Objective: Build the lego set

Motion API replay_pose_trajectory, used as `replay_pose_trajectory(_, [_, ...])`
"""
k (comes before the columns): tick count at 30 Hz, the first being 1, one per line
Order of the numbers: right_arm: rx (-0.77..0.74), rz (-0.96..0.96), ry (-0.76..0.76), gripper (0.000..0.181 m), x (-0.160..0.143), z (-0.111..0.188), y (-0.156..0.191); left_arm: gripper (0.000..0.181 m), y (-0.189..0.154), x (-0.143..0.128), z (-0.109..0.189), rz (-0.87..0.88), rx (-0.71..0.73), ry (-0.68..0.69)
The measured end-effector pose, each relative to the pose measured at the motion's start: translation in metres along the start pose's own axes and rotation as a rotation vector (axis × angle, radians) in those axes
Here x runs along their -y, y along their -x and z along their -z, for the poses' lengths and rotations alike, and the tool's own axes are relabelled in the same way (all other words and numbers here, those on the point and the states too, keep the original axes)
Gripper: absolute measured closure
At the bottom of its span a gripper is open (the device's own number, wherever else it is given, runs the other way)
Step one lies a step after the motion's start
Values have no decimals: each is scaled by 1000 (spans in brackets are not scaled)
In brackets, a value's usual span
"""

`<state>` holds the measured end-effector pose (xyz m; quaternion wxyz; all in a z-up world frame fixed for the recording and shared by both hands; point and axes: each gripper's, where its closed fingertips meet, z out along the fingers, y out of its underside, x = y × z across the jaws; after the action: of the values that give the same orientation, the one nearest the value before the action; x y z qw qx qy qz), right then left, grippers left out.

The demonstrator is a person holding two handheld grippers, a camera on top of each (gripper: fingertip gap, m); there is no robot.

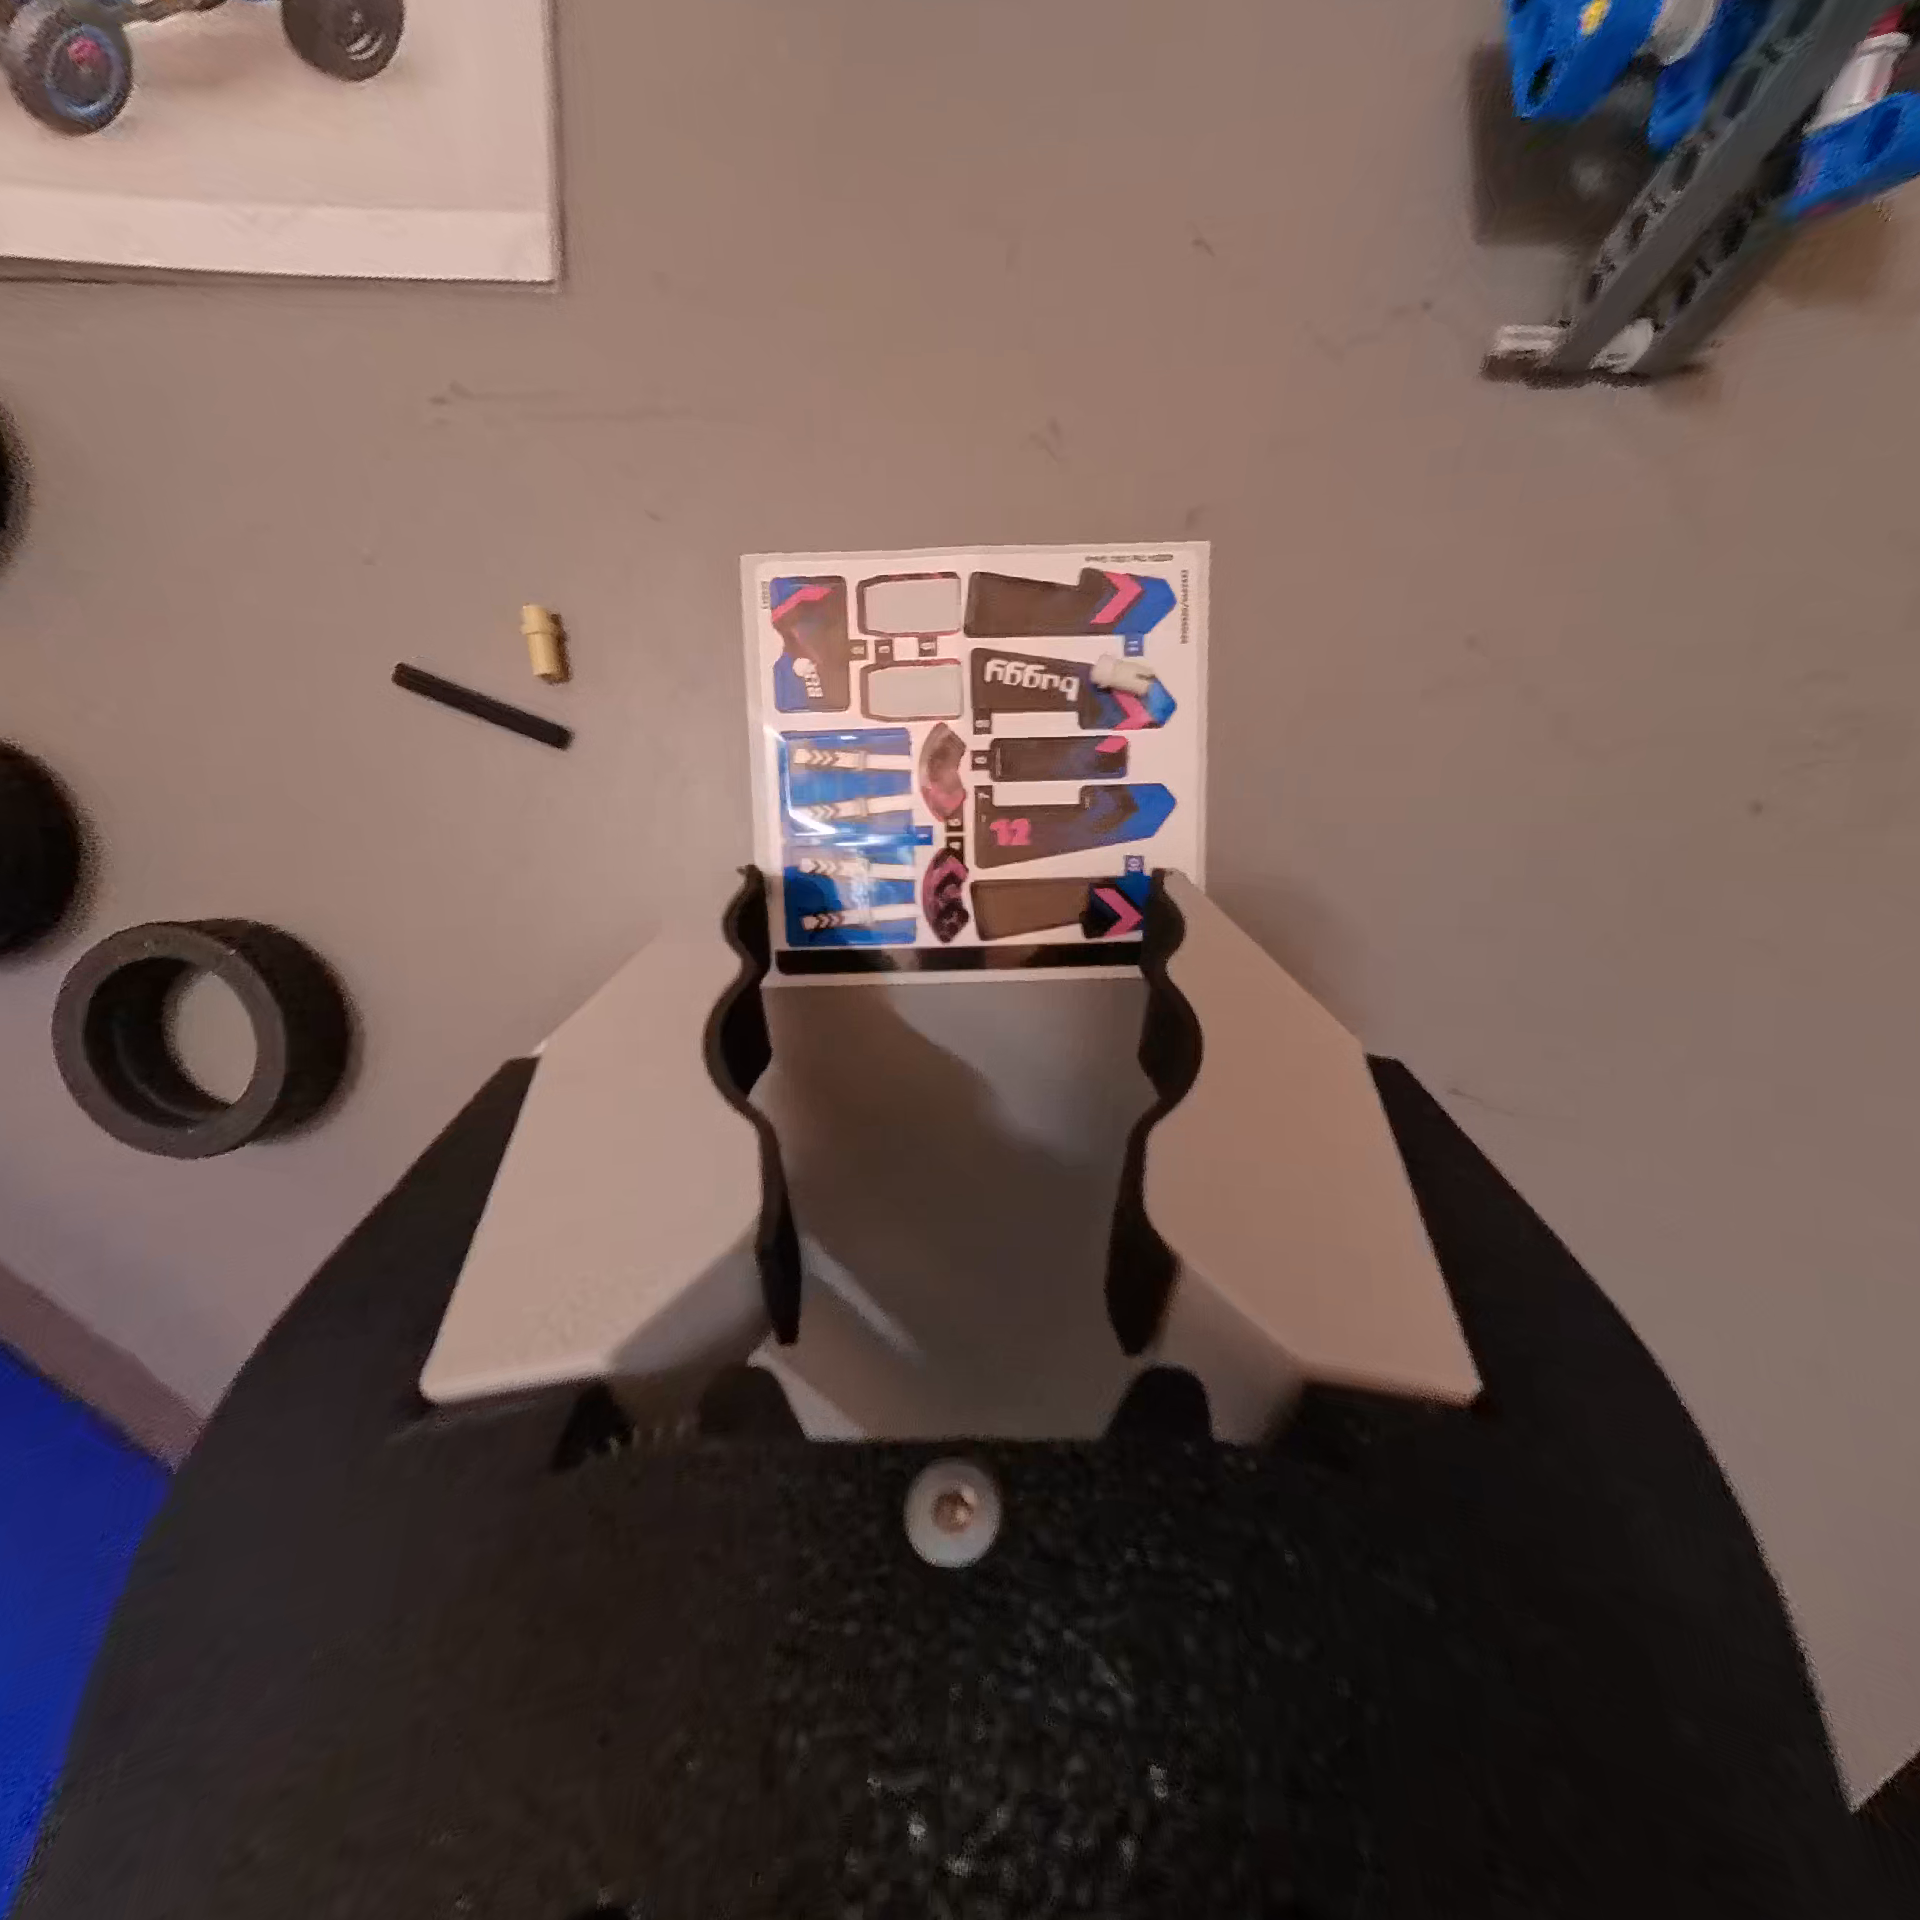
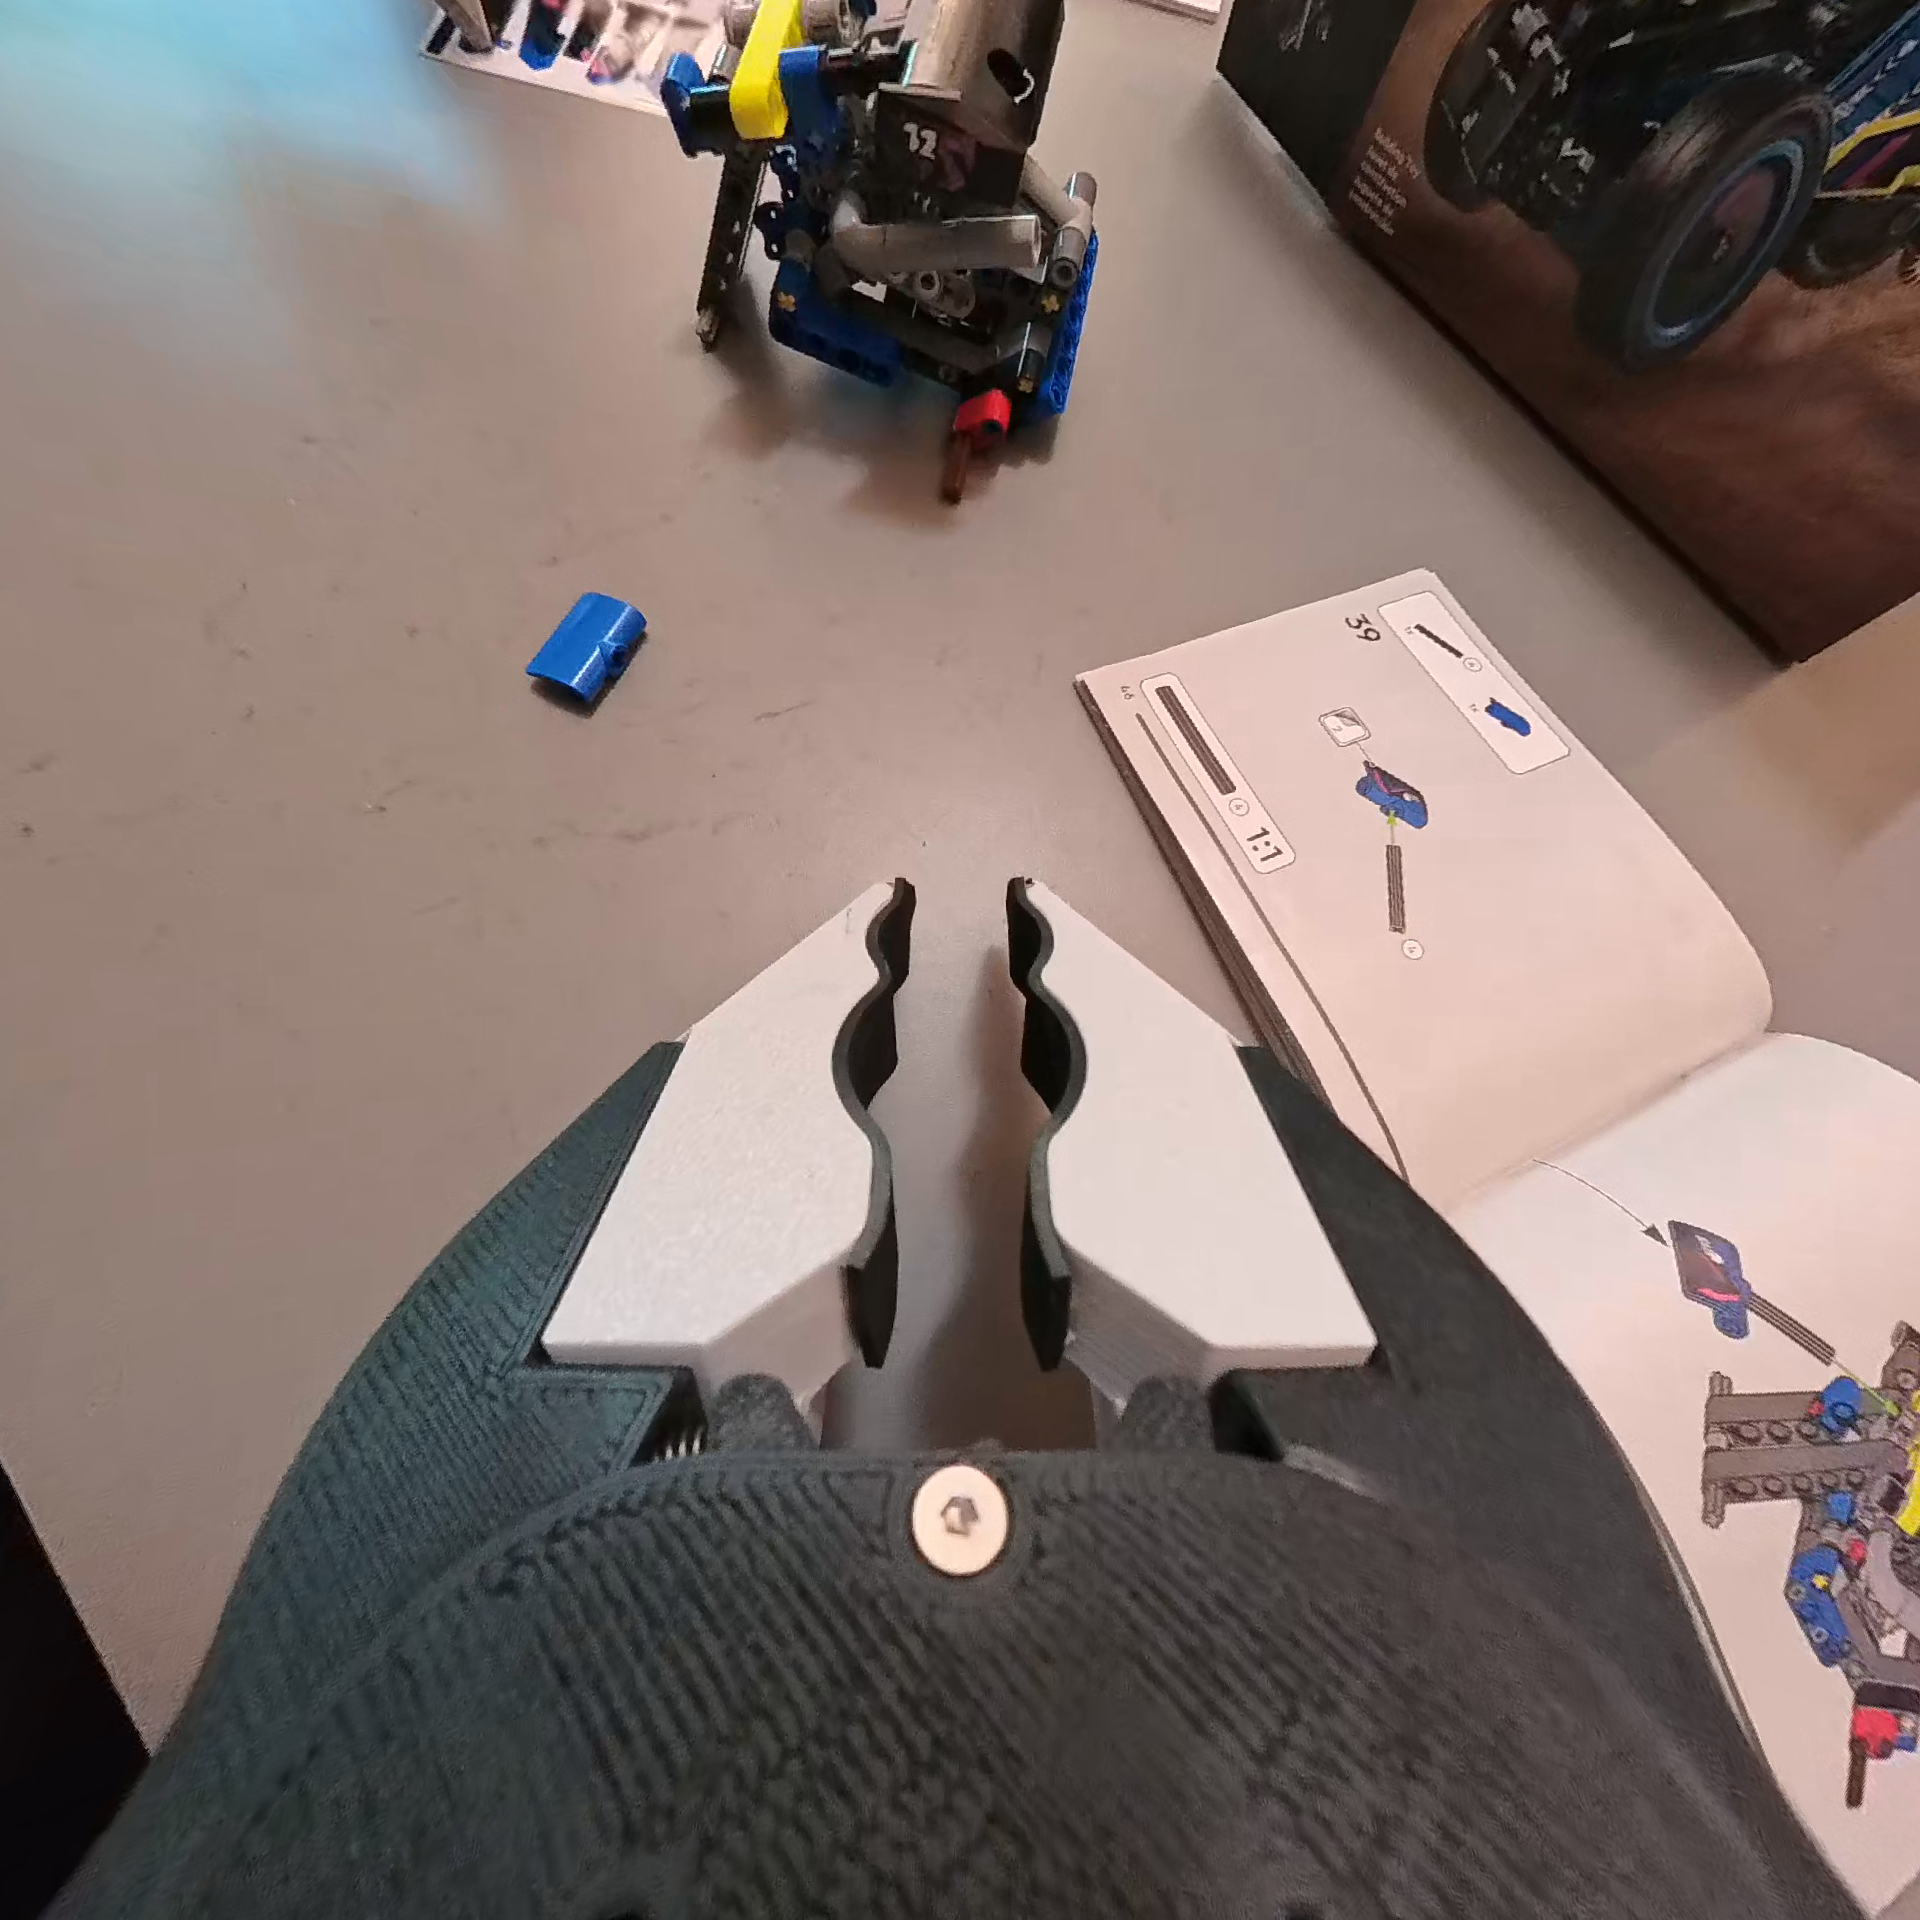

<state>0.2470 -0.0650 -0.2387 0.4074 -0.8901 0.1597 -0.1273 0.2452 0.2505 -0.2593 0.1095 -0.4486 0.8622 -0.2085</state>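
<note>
L gripper fingers wide over sticker sheet; R gripper empty.

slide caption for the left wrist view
Open left gripper poised over a sticker sheet on the grey table.

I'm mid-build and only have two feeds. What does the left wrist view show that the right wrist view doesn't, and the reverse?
Left wrist view only: the sticker sheet lying flat between the open left gripper fingertips, a black axle, a tan pin and a black tyre.

Right wrist view only: the open right gripper, a loose blue piece, the open instruction booklet and the box.

Both: the grey table and the partly built blue and grey model.
</note>
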Motion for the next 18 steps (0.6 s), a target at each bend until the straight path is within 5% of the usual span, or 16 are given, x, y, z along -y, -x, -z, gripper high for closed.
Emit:
replay_pose_trajectory(4, [1,-2,4,164,0,-3,1,143,-17,3,0,-31,-13,-19])
replay_pose_trajectory(9, [2,3,17,163,1,-5,2,145,-18,4,0,2,-18,-64])
replay_pose_trajectory(14, [-15,1,14,163,1,-1,2,97,-5,4,3,-8,60,-66])
replay_pose_trajectory(18, [-18,1,17,163,2,0,3,93,-7,2,-3,37,14,-70])
